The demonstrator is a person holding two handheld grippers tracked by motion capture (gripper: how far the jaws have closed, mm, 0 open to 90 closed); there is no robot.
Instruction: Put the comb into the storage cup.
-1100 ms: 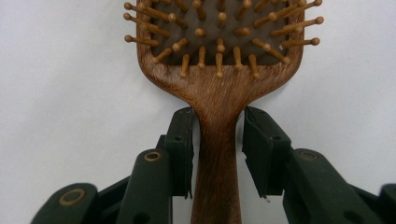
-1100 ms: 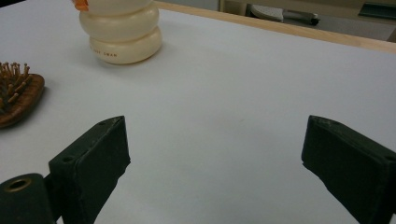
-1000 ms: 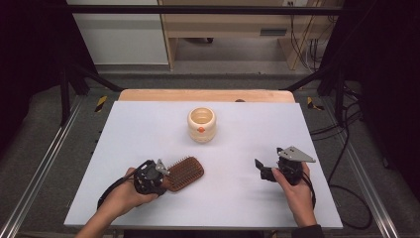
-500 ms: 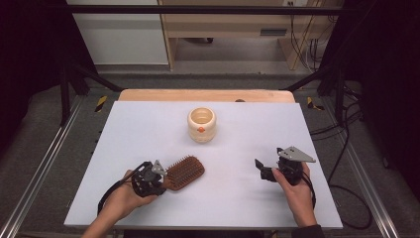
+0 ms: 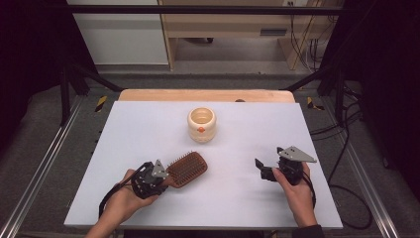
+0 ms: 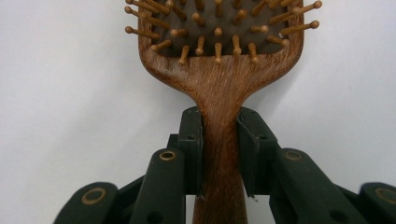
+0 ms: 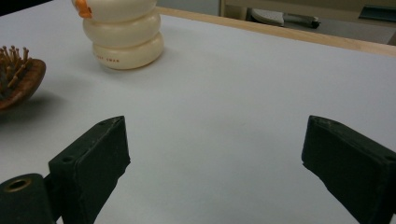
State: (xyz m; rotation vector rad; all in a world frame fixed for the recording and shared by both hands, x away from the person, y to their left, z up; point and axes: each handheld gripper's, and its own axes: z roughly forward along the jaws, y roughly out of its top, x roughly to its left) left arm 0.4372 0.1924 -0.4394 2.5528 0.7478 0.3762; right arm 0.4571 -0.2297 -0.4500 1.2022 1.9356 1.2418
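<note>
Low and left of centre on the bench [image 5: 148, 124], the left gripper [image 6: 219, 154] has just clamped its jaws on the hairbrush [image 5: 187, 168] handle; lift level, keeping bristles up. Right gripper [image 7: 215, 158] idles wide open, empty.

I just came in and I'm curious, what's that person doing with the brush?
A person's left gripper is clamped on the handle of a brown wooden paddle hairbrush, bristles up on the white table. The right gripper waits open, holding nothing. A cream ribbed jar stands farther back, untouched.
</note>
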